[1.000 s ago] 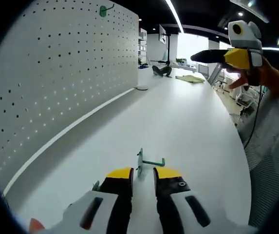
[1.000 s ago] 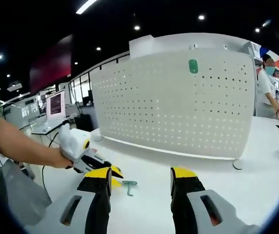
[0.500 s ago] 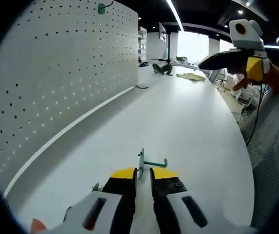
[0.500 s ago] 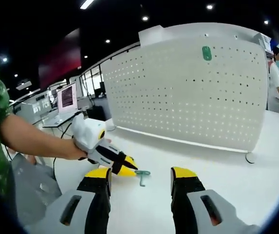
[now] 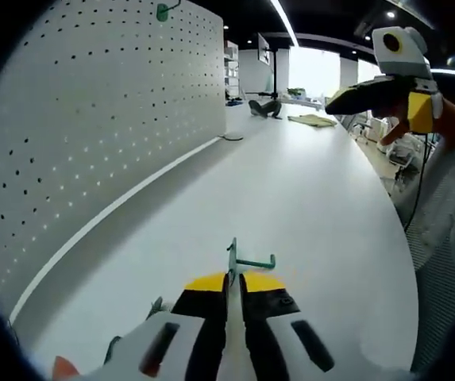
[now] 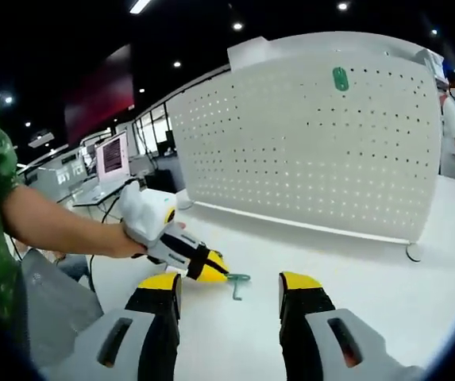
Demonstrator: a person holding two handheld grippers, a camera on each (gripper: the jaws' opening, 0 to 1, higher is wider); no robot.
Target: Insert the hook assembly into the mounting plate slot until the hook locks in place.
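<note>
Left gripper (image 5: 233,279) has just clamped the green hook (image 5: 247,259).
Right gripper (image 6: 231,287), jaws spread, waits; pegboard (image 6: 314,151) at twelve o'clock is next.

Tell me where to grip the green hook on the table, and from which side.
Grip the hook by its flat plate end, which stands on edge facing the left gripper; come in low along the table from that end. The thin bent rod points away, likely harder to pinch. The jaws look shut on that plate.

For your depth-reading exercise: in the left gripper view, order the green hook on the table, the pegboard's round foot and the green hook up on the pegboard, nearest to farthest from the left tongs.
1. Green hook on the table, at the tips of the left tongs.
2. Pegboard's round foot, far along the pegboard base.
3. Green hook on the pegboard, top edge; its order against the foot is uncertain.
</note>
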